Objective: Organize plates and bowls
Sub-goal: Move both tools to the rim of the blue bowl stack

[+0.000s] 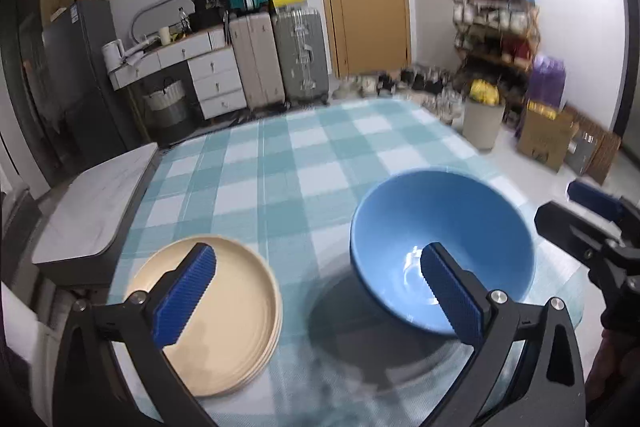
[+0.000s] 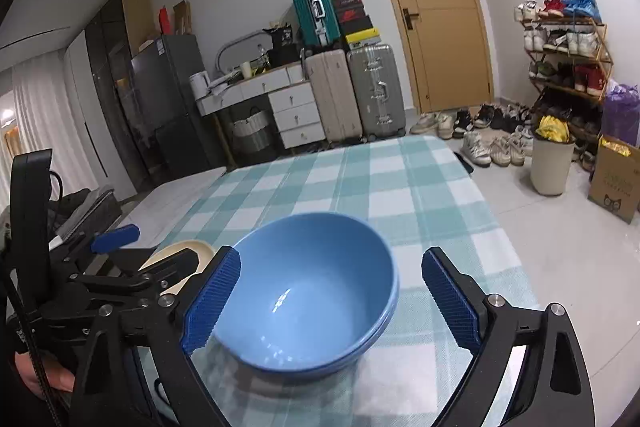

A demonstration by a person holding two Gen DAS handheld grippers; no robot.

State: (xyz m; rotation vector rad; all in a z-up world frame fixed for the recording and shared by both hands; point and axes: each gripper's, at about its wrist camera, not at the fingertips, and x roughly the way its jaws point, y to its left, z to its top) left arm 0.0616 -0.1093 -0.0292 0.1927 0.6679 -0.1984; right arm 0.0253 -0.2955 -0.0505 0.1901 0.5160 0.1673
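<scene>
A blue bowl (image 2: 312,291) stands on the teal checked tablecloth (image 2: 400,195); a doubled rim at its lower right suggests two nested bowls. My right gripper (image 2: 332,267) is open. Its blue pads (image 2: 448,299) flank the bowl without pressing on it. To the left lies a stack of cream plates (image 1: 224,323). My left gripper (image 1: 316,267) is open above the cloth, one finger over the plates and one over the blue bowl (image 1: 460,227), with nothing held. In the right wrist view the left gripper (image 2: 166,245) hides most of the cream plates (image 2: 188,251).
A grey-white side table (image 1: 92,211) adjoins the table's left edge. Past the right edge is floor with a bin (image 2: 552,163), a cardboard box (image 2: 616,179) and shoes (image 2: 480,143). Suitcases (image 2: 352,95) and a door (image 2: 440,11) stand at the back wall.
</scene>
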